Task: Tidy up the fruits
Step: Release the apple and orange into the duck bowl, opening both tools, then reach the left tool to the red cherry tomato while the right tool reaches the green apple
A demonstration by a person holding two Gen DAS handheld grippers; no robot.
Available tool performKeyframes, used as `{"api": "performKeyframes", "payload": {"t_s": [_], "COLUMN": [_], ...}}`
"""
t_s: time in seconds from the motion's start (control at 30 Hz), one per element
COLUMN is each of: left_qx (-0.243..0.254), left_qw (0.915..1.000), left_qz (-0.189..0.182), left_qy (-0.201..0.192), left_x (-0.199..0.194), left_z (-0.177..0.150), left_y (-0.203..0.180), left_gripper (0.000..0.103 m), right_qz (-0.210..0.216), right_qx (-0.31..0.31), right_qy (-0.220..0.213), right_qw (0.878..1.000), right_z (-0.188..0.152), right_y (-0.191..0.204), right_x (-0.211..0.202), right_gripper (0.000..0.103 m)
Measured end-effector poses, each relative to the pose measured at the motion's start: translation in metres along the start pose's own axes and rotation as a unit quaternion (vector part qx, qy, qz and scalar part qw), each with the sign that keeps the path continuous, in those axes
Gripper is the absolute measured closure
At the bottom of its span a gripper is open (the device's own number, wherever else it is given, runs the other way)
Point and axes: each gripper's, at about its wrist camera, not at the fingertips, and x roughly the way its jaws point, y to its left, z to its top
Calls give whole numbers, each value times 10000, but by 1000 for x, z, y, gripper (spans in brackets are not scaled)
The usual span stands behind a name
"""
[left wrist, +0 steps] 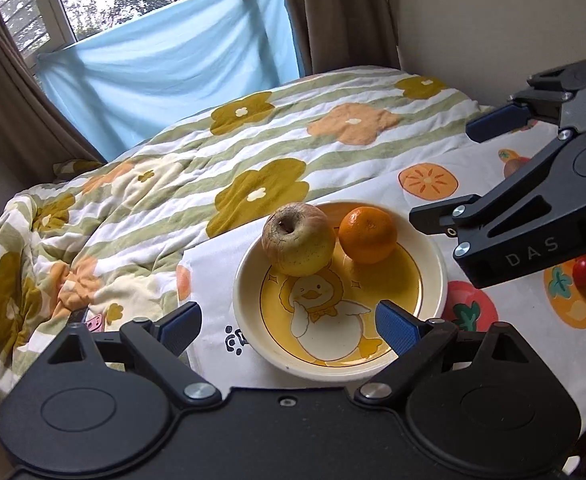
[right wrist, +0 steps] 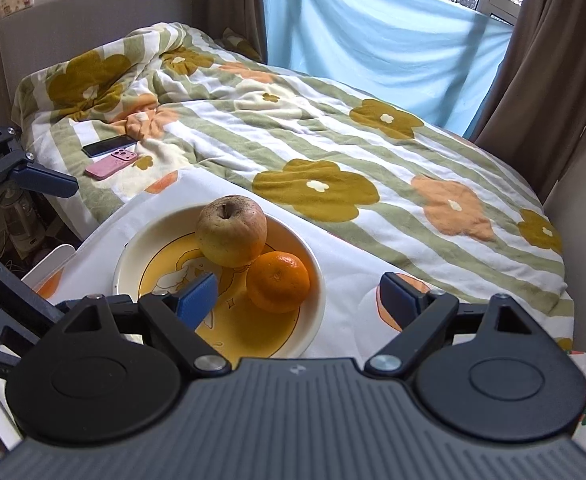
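Apple (left wrist: 299,240), orange (left wrist: 367,234) on plate (left wrist: 433,280)

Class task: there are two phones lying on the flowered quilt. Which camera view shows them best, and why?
The right wrist view: the pink phone and the dark phone lie in plain sight on the quilt. In the left wrist view only a pink sliver shows beside that gripper's finger.

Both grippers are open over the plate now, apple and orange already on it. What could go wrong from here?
1. The apple leans on the orange near the plate rim; a nudge from the right gripper may roll either off.
2. The cherry tomato lies on the cloth beside the right gripper, easily knocked away or squashed.
3. The plate sits on soft bedding, so pressing down could tip it.
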Motion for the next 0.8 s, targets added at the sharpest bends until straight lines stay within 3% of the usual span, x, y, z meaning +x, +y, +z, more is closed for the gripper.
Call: {"api": "performKeyframes", "payload": {"t_s": [0.3,0.4,0.57,0.8], "left_qx": [-413,-724,-823,-938], "left_qw": [9985,9967,9957,9948], "left_qz": [286,165,234,43], "left_qy": [-238,-312,-362,-402], "left_x": [-56,-69,-81,-80], "left_z": [-1,-1,-2,-8], "left_y": [-44,-60,-96,-150], "left_gripper": [7,6,6,6], "right_qz": [-44,6,-134,-320], "right_qx": [495,553,759,1153], "right_qy": [-204,-193,-174,-27], "right_qw": [9986,9983,9969,9928], "right_z": [-35,-51,-80,-128], "right_y": [-37,-52,-81,-125], "right_x": [-67,-92,-122,-136], "right_gripper": [0,0,0,0]}}
